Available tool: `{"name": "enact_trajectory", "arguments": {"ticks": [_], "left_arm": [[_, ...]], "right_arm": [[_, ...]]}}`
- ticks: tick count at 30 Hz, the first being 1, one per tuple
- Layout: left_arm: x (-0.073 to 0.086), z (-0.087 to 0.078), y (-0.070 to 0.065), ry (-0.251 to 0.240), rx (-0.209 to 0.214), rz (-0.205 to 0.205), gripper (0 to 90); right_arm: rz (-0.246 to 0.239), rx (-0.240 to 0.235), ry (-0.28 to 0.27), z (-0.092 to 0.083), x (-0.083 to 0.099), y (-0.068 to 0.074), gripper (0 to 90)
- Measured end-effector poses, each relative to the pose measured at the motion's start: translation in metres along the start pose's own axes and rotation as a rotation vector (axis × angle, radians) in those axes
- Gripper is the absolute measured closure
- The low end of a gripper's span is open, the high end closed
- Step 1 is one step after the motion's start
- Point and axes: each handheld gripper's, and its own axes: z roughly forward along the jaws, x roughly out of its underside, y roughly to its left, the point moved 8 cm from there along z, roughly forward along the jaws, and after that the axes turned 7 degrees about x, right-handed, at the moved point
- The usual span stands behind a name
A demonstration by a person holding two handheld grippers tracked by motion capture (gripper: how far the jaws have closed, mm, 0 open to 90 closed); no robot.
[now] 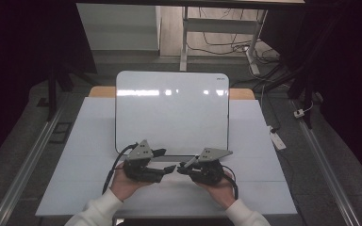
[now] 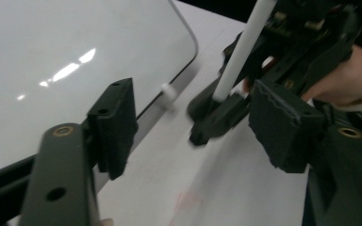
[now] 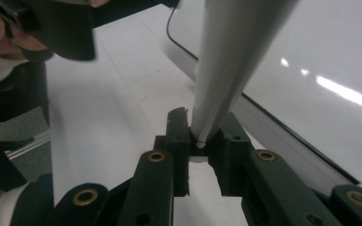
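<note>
Marker [image 3: 238,61] clamped in right gripper [image 3: 200,141], barrel rising past whiteboard [image 3: 330,56].

Left gripper view: left gripper [image 2: 193,127] spread, empty; small white cap [image 2: 168,92] on table by board edge, so likely uncapped already.

High view: both grippers nearly tip to tip below blank board; writing not begun.

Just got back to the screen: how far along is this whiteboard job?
Done: the right hand-held gripper is clamped on a white marker. In hand: the left hand-held gripper, jaws apart and holding nothing, sits beside it. A small white cap lies loose. Left: the whiteboard looks unmarked.
</note>
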Motion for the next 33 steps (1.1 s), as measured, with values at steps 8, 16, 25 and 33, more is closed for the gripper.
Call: {"name": "enact_trajectory", "arguments": {"ticks": [8, 16, 25, 33], "left_arm": [[-0.008, 0.021, -0.007, 0.01, 0.098, 0.01, 46.4], [-0.009, 0.024, -0.009, 0.018, 0.105, 0.066, 78.0], [-0.007, -0.009, 0.023, -0.012, -0.065, 0.014, 81.5], [0.011, -0.055, 0.077, -0.053, -0.247, -0.143, 81.4]], "right_arm": [[-0.006, -0.036, 0.011, 0.006, 0.0, 0.009, 77.5], [0.015, -0.068, 0.011, 0.011, -0.003, 0.016, 77.1], [0.015, -0.011, -0.069, -0.001, -0.012, 0.015, 59.2], [0.024, 0.175, -0.092, -0.038, 0.001, -0.028, 49.4]]}}
